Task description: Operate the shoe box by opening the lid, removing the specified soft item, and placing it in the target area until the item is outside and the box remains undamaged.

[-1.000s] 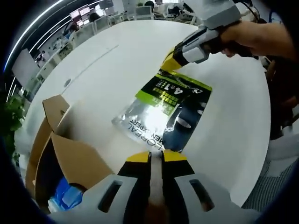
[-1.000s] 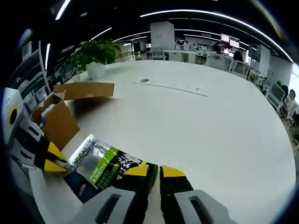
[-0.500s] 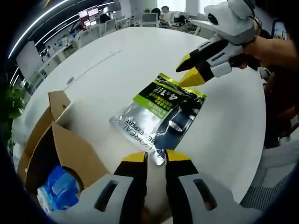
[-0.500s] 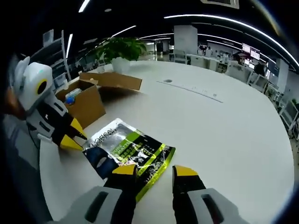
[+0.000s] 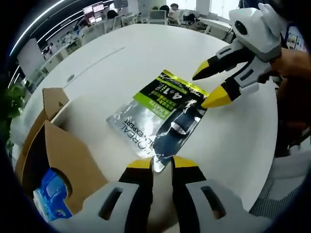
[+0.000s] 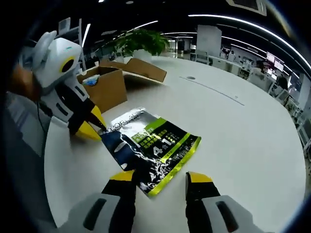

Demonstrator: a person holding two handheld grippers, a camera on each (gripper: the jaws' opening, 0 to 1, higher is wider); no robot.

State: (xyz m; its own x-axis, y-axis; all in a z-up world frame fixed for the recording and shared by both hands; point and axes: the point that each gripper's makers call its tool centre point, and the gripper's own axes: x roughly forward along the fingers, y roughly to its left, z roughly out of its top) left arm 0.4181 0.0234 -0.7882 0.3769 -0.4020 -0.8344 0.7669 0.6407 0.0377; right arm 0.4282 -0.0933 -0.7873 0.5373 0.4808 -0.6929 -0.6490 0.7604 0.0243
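On white round table [image 5: 121,53]: foil pouch [image 5: 163,114], open-plan office behind.

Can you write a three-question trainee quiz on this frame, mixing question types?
1. True or false: the pouch lies flat on the white table, outside the cardboard box.
2. Multiple choice: the right tongs are A) shut on the pouch, B) open, with nothing between their tips, C) inside the box.
3. Fill in: inside the open box, a ____ coloured item is visible.

Key:
1. True.
2. B; the left tongs are also open, at the pouch's other end.
3. Blue.
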